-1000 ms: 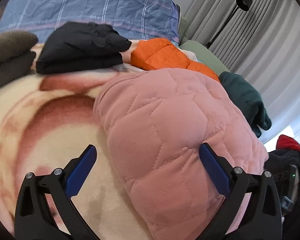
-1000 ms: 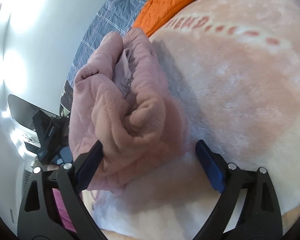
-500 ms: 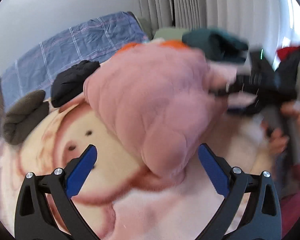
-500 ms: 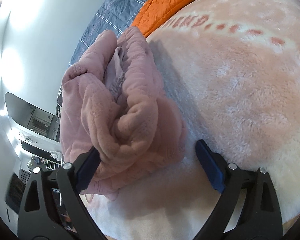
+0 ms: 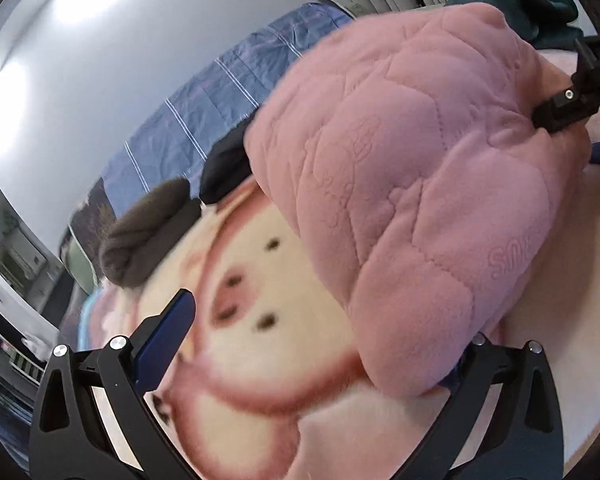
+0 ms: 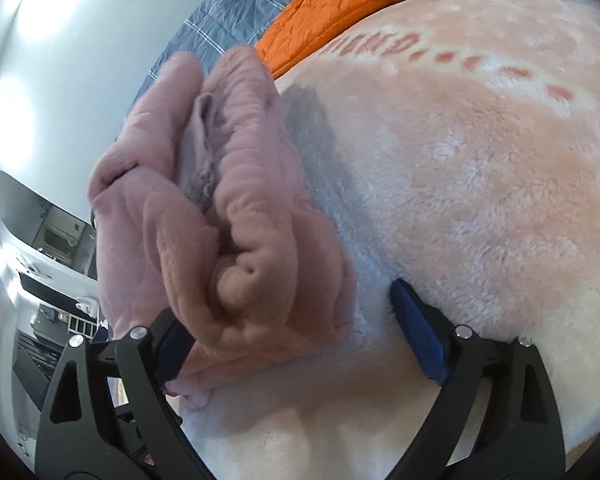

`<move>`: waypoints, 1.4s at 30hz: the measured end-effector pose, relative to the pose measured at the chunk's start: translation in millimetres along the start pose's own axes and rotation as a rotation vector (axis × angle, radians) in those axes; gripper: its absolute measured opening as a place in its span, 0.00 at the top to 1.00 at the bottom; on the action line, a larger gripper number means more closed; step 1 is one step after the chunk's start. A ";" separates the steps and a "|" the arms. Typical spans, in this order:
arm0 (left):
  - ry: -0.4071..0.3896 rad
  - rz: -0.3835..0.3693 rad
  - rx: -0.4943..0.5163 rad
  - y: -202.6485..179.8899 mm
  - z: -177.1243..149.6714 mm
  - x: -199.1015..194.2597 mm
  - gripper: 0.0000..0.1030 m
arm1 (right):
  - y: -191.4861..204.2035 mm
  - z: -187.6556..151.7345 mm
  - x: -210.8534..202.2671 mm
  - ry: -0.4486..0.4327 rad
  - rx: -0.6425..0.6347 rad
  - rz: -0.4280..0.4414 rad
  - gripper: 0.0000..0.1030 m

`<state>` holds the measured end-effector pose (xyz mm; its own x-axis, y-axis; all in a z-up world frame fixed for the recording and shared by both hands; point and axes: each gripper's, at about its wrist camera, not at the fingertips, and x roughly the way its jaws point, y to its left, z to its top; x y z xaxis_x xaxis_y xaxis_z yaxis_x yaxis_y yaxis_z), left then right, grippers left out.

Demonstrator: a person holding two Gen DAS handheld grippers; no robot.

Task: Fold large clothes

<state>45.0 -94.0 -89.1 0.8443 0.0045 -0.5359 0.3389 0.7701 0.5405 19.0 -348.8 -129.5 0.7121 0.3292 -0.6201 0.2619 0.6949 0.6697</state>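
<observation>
A folded pink quilted fleece garment (image 5: pixel 412 168) lies in a thick bundle on a cream and pink cartoon blanket (image 5: pixel 260 360). My left gripper (image 5: pixel 316 344) is open, its jaws wide apart; the bundle's near end covers the right finger. My right gripper (image 6: pixel 296 332) is open too, with the garment's folded edge (image 6: pixel 236 216) resting against its left finger (image 6: pixel 172 344) and its right finger (image 6: pixel 416 328) on the blanket (image 6: pixel 480 184). The right gripper also shows in the left wrist view (image 5: pixel 576 92) at the bundle's far side.
Folded clothes lie along the blanket's far edge: a brown-grey one (image 5: pixel 152 232), a black one (image 5: pixel 224 168), an orange puffer (image 6: pixel 340 4), a dark green one (image 5: pixel 532 4). A blue checked cover (image 5: pixel 228 92) lies behind, against a white wall.
The left gripper has swung left and tilted, so the bundle now sits on its right side and the wall fills the upper left. The right gripper has shifted slightly along the garment's edge.
</observation>
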 end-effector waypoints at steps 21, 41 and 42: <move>0.002 -0.666 -0.166 34.6 147.1 47.7 0.45 | -15.0 -11.5 -25.3 0.030 0.069 0.198 0.10; -0.087 -0.541 -0.049 -11.0 138.2 46.5 0.42 | -33.8 6.6 -3.3 -0.009 0.268 0.206 0.42; -0.096 -0.551 -0.058 -9.1 138.1 44.7 0.40 | -36.8 4.5 -4.8 -0.008 0.267 0.219 0.45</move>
<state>137.0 -188.9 -28.4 0.5839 -0.4642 -0.6661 0.7195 0.6759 0.1596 8.9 -378.8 -149.3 0.7752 0.4459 -0.4475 0.2632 0.4160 0.8704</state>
